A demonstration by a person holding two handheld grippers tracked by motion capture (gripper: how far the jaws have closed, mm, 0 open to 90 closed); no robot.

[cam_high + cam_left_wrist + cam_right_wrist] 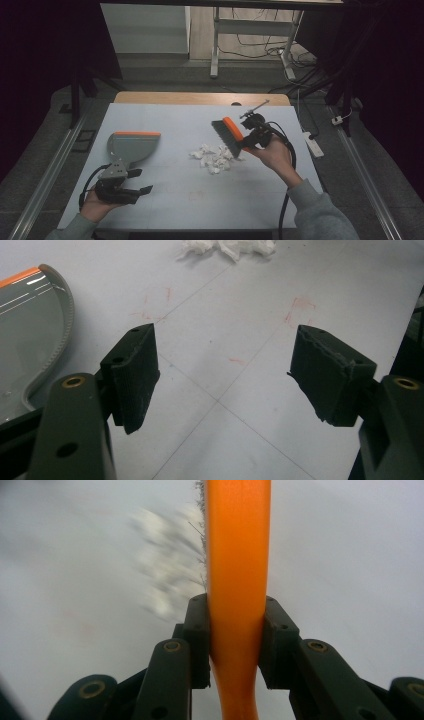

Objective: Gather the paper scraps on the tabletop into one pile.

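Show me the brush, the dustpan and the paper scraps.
brush (229,136): high view, on its dark bristles.
dustpan (131,146): high view, on its grey scoop.
paper scraps (214,157): high view, middle of the white heap.

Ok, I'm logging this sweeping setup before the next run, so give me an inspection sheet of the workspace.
Surface: pale table, faint red marks.
Job's things: brush beside and above crumpled paper scraps; dustpan at left.
Clutter: nothing seen.
Grippers: right gripper shut on the brush's orange handle; left gripper open, beside the dustpan.
Cables: black cable trails from the right gripper.
Surroundings: desk frame, floor wires, power strip.
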